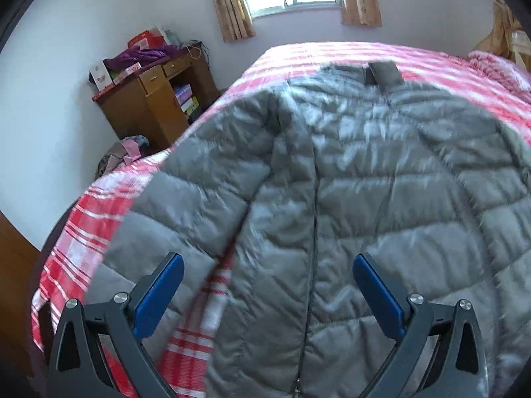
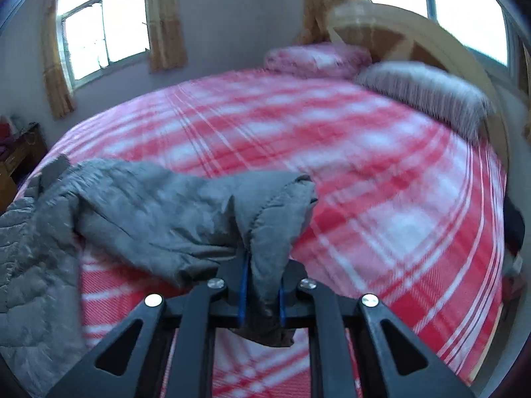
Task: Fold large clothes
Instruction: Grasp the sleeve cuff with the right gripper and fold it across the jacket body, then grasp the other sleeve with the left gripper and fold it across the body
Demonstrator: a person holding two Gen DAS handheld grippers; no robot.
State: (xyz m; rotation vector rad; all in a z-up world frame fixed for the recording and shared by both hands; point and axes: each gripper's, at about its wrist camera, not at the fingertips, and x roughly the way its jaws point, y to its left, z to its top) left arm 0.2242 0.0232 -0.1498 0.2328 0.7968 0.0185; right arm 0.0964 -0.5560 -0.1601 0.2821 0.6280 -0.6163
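Observation:
A grey quilted down jacket (image 1: 348, 182) lies front up on a red and white plaid bed cover (image 1: 83, 242), its zip closed and running toward me. My left gripper (image 1: 267, 265) hovers open over the jacket's lower hem, its blue pads (image 1: 166, 282) wide apart and gripping nothing. In the right wrist view the jacket's sleeve (image 2: 172, 212) stretches from the body (image 2: 30, 248) at the left to my right gripper (image 2: 262, 285). That gripper is shut on the sleeve's cuff end, and the cloth bunches up and over the narrow gap between its fingers.
A wooden desk (image 1: 149, 99) piled with clothes and boxes stands against the wall left of the bed. A bundle (image 1: 122, 156) lies on the floor beside it. A striped pillow (image 2: 424, 96) and a folded pink quilt (image 2: 315, 58) rest by the headboard (image 2: 415, 33).

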